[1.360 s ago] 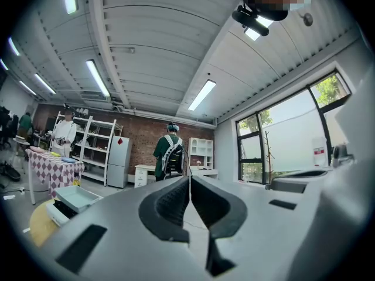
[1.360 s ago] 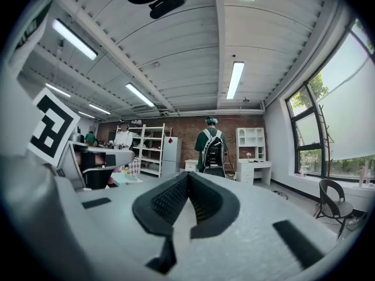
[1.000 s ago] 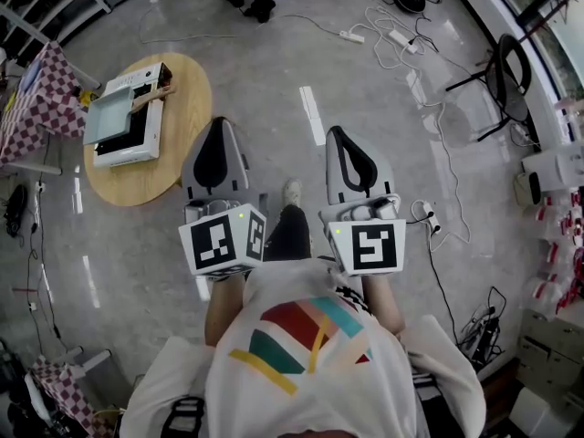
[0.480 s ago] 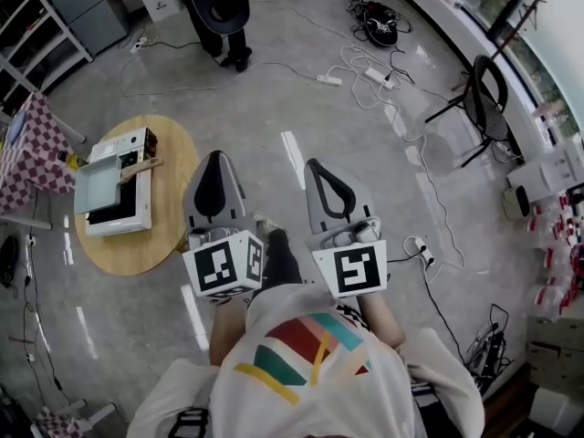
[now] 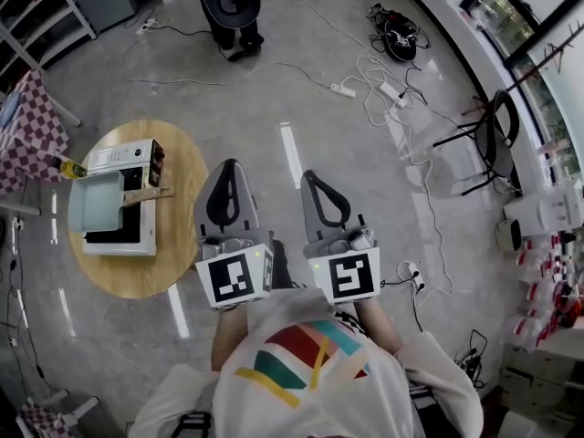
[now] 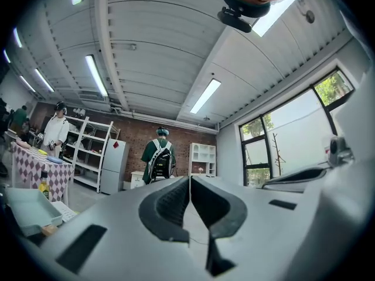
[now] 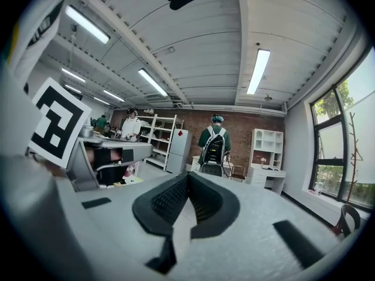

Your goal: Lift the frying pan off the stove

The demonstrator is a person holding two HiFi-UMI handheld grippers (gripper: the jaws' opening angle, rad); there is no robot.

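Head view, pan: a pale teal square frying pan (image 5: 96, 203) with a wooden handle (image 5: 146, 193) sits on a white tabletop stove (image 5: 123, 156), which stands on a round wooden table (image 5: 146, 281). The handle sticks out to the right, towards the grippers, so it looks like the natural place to grasp.
Head view, grippers: the left gripper (image 5: 230, 165) and right gripper (image 5: 309, 177) are held side by side in front of the person's chest, over bare floor. Both are well apart from the table, and the left one is nearer the pan.
Left gripper view, claw: the ribbed pads are pressed together with nothing between them. A pale corner of the pan shows low at the left edge.
Right gripper view, claw: it is closed and empty, aimed level across the room at a person in green with a backpack (image 7: 214, 145).
Stage: this is probably the approach, since the pan is not yet lifted. The jaws would need to part before they reach the handle.
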